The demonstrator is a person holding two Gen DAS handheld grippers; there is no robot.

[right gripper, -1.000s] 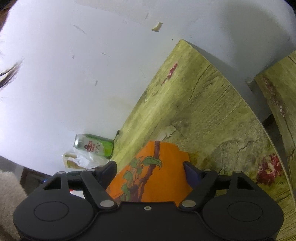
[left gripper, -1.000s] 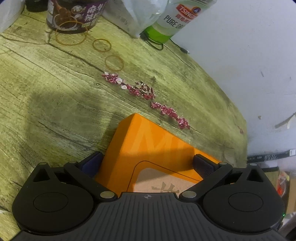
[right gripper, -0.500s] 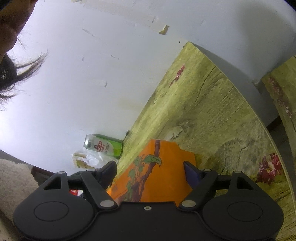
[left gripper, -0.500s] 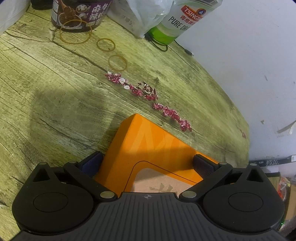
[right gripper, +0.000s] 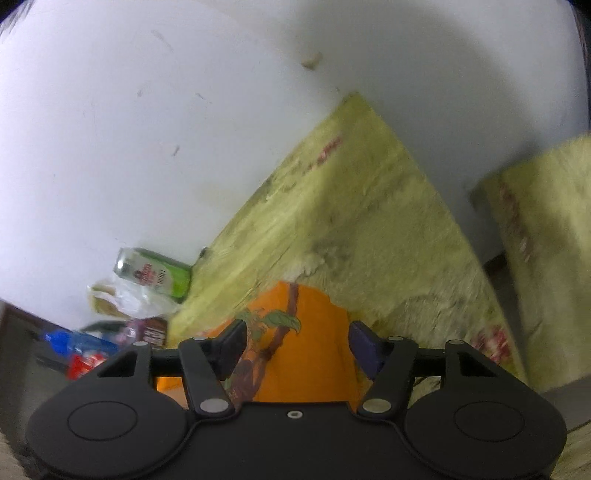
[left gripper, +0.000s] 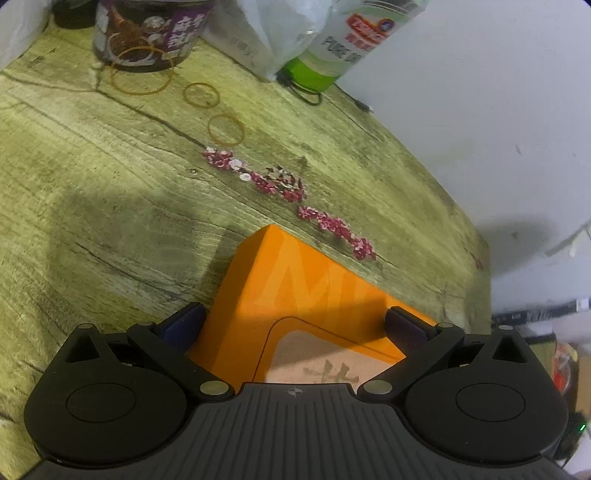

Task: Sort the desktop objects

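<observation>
Both grippers straddle one orange box (left gripper: 295,295). Left gripper (left gripper: 295,326) tilts steeply down, pads tight on the box's sides. Right gripper (right gripper: 295,345) has just been closing on the box (right gripper: 306,354), its pads touching it. Box's corner points toward the tabletop's (left gripper: 92,184) far edge, near the can (right gripper: 155,271).

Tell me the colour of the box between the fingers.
Orange box; clearest in the left wrist view.

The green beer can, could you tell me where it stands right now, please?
In the left wrist view the green beer can stands at the table's far edge by the white wall, right of a crumpled plastic bag.
</observation>
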